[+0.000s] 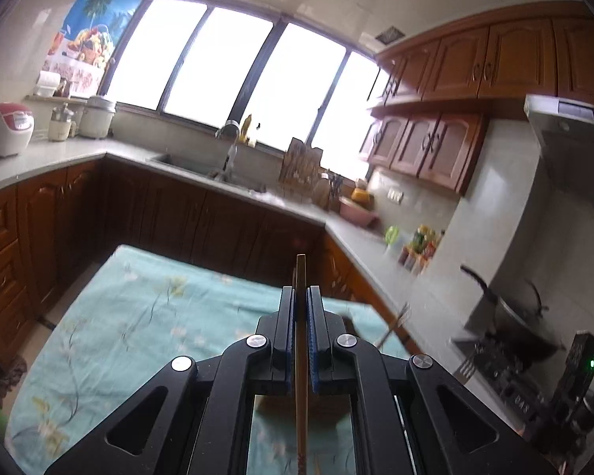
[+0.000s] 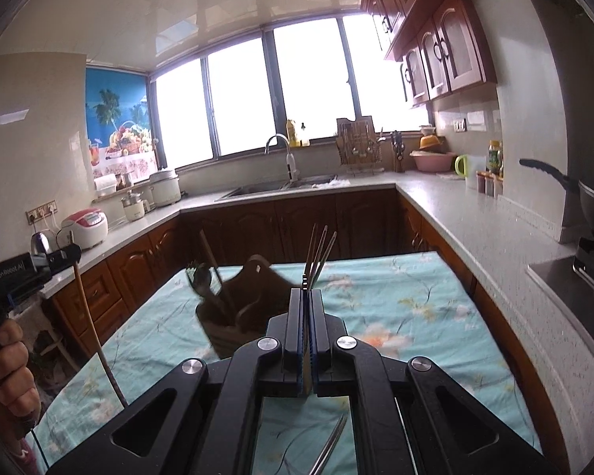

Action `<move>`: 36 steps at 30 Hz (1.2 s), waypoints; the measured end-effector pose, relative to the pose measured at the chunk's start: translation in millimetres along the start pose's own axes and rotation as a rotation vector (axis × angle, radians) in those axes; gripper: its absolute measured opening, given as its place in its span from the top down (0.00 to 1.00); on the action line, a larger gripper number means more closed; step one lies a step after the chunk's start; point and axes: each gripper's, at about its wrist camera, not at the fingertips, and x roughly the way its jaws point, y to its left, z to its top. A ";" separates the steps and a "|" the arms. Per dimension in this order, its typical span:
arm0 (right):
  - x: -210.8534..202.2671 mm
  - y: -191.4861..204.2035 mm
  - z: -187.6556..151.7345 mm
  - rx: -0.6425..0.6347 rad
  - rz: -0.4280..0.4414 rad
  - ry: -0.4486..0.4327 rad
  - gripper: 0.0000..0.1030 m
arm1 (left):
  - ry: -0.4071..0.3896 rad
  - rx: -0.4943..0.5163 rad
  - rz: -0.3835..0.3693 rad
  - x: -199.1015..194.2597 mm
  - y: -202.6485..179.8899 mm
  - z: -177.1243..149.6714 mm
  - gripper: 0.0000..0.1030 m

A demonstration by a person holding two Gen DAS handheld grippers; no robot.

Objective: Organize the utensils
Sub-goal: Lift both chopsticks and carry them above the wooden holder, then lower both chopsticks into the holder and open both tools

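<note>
Table under a teal floral cloth (image 2: 396,308), seen from both wrist views; kitchen behind. Brown base cabinets and grey countertop (image 2: 467,221) wrap around the table's far and right edges, with a sink (image 2: 281,188) under the wide window (image 2: 257,95).

Dark wooden utensil holder (image 2: 241,304) stands near the cloth's far left corner, blurred; a dark ladle (image 2: 202,277) and a chopstick-like stick lean out of it.

Left gripper (image 1: 301,297): jaws clamped on a pair of wooden chopsticks (image 1: 301,277), ends poking forward past the fingertips, above the table's far right part.

Right gripper (image 2: 307,297): jaws pressed together on a bundle of metal chopsticks (image 2: 318,253), tips fanning upward just right of the holder
</note>
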 end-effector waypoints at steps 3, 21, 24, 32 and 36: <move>9.7 -2.4 12.7 -0.007 -0.006 -0.024 0.98 | -0.052 0.001 0.004 18.6 -4.9 9.5 0.96; 84.4 26.6 44.2 -0.219 -0.100 -0.100 0.98 | -0.121 0.044 0.087 163.5 -26.6 -35.5 0.96; 95.0 33.3 32.1 -0.255 -0.105 -0.084 0.98 | -0.095 0.064 0.116 183.2 -29.3 -54.3 0.96; 113.7 40.5 7.2 -0.283 -0.086 -0.023 0.98 | -0.043 0.098 0.116 203.1 -39.1 -79.8 0.96; 122.9 38.5 -2.3 -0.271 -0.067 0.015 0.98 | -0.018 0.130 0.110 202.2 -40.9 -75.5 0.96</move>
